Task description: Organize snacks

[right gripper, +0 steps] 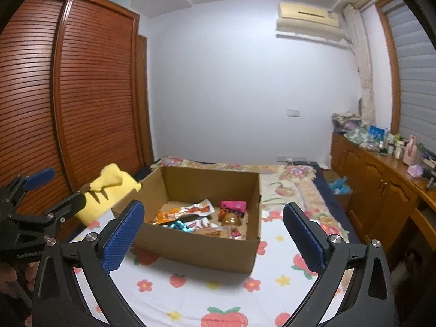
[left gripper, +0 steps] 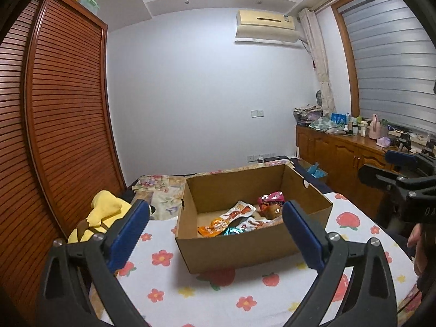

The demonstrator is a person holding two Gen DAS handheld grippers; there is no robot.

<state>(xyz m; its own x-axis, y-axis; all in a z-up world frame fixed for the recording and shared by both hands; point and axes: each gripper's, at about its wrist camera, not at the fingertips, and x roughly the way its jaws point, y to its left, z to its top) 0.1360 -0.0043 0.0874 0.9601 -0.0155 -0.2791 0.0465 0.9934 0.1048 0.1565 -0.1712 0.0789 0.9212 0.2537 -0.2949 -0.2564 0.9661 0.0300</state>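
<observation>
— What's that sitting on the bed [left gripper: 163,286]?

— A plain corrugated cardboard box [left gripper: 234,253], open on top, flat brown walls with a little cut notch in the side. It rests about mid-bed on a soft white sheet printed with strawberries and small flowers, with a floral quilt [right gripper: 294,188] rumpled behind it toward the far edge.

— And the snacks?

— All lying on the box's floor. A long orange-and-white crinkly foil pouch [left gripper: 231,215], a glossy pink packet [left gripper: 271,199] near the far wall, a shiny teal wrapper [right gripper: 179,224], and a clear pack with something brown inside [right gripper: 231,219]. They overlap in a loose heap; I can't read any labels.

— The two tools?

— The left gripper [left gripper: 215,234] hangs in front of the box with its ribbed blue rubber fingers [left gripper: 130,231] spread wide, nothing between them. The right gripper [right gripper: 212,234] is the same: black angular frame, blue ridged fingers [right gripper: 305,234] wide apart and empty, pointing at the box's near wall.

— Anything beside the box?

— A plush yellow toy [right gripper: 109,190] at the bed's left edge, just beside the box, up against a wardrobe [right gripper: 81,95] of dark red-brown slatted wood.
</observation>
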